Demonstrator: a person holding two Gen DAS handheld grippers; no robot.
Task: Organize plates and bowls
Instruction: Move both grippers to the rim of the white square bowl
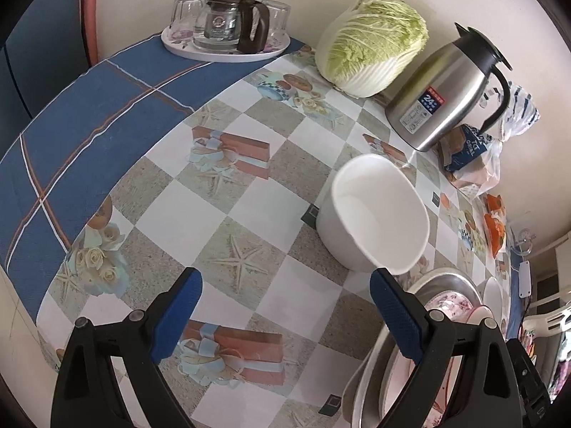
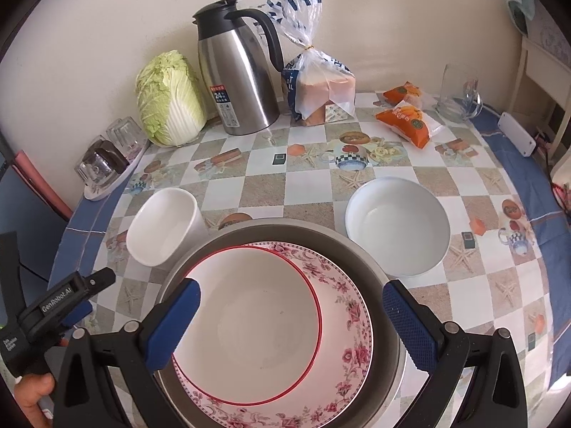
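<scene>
Right claw [image 2: 291, 315], jaws spread wide and holding nothing, poised above a nested stack near the front edge of the desk [image 2: 314, 182]: a red-rimmed bowl [image 2: 249, 324] lies inside a flowered plate [image 2: 342, 306], which in turn lies inside a metal basin [image 2: 371, 264]. Left claw [image 1: 285, 306], likewise wide and empty, hovers over bare checked cloth; its right finger [image 1: 396, 315] is just in front of a white square bowl [image 1: 374, 214], though contact cannot be judged. The square bowl stands immediately left of the basin; a white round bowl [image 2: 398, 226] stands to the basin's right, apart from it. Along the far wall, from left to right: a tray of glasses [image 2: 110, 164], a cabbage [image 2: 169, 101], a steel flask [image 2: 237, 82], a bagged loaf [image 2: 319, 89], and two orange snack packets [image 2: 407, 117]. A hand [image 2: 32, 397] grips the left tool at the lower left.
</scene>
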